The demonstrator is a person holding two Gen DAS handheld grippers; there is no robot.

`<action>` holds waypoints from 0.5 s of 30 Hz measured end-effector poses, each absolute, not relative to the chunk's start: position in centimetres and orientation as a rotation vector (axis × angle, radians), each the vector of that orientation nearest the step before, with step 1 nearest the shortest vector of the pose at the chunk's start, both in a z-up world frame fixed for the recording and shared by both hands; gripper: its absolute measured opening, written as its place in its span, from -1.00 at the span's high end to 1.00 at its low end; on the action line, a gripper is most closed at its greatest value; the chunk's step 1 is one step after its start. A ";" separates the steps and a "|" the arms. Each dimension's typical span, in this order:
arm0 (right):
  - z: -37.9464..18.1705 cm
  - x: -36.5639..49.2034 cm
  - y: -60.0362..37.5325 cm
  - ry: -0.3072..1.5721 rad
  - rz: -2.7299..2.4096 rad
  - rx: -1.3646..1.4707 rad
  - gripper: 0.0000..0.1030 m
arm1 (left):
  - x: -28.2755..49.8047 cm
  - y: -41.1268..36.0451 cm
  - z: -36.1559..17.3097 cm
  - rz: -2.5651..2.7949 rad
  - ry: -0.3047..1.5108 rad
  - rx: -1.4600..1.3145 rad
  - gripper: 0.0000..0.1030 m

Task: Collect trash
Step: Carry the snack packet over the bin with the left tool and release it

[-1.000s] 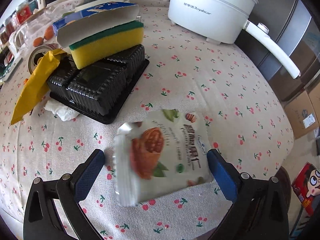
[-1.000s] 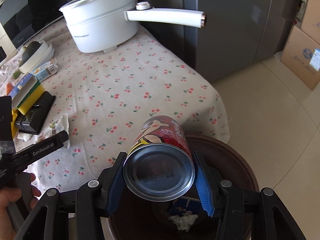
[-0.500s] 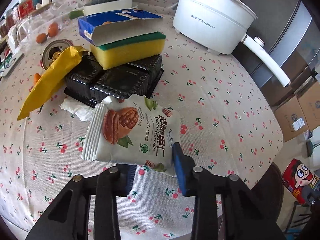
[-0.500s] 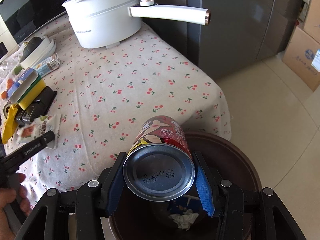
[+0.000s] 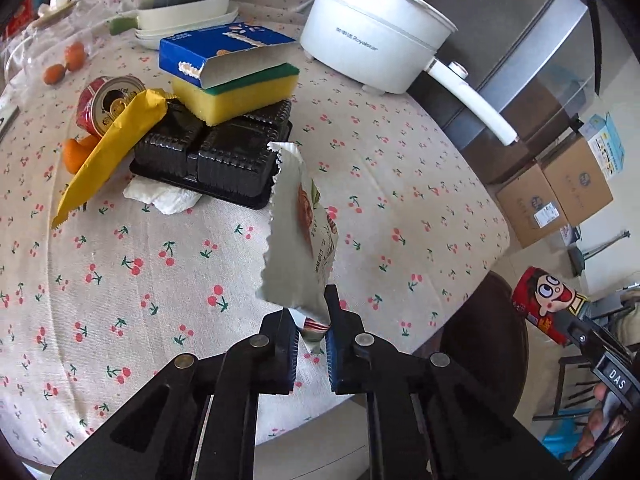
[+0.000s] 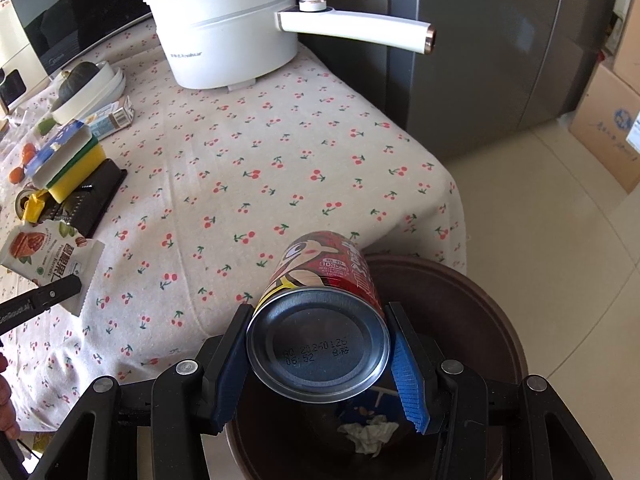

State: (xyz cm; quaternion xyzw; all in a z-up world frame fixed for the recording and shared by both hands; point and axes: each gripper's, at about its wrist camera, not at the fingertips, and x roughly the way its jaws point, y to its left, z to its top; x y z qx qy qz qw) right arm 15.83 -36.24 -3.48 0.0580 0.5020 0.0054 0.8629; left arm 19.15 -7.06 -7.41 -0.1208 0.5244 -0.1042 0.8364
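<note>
Lifted off the cherry-print tablecloth [image 5: 168,264] since a second ago, when lying flat between wide-open jaws: pecan snack pouch [image 5: 298,240], now pinched by its lower corner in the left gripper [image 5: 311,344], jaws nearly closed on it, blue pads pressing both faces, body hanging edge-on and upright above the cloth. Behind it, a black plastic tray [image 5: 216,152] bearing a yellow-green sponge [image 5: 240,94] and a torn blue carton [image 5: 224,54], with a yellow wrapper [image 5: 112,148] leaning against an opened red can [image 5: 106,102] and crumpled tissue [image 5: 160,196] at the tray's edge. Clamped sideways in the right gripper [image 6: 320,364], as before: red drink can [image 6: 320,312], base facing the camera, jaws closed on its sides, held over the brown trash bin [image 6: 492,320], crumpled paper [image 6: 370,434] inside. Farther back, a white electric pot [image 6: 228,36].
</note>
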 end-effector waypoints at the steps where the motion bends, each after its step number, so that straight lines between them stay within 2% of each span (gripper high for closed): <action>1: -3.5 15.7 -36.2 1.053 0.014 0.118 -0.08 | 18.7 -7.2 -7.1 -0.236 1.108 -0.247 0.78; 15: -5.2 12.0 -39.0 1.093 -0.003 0.111 -0.08 | 15.2 -14.3 -6.1 -0.470 1.134 -0.118 0.78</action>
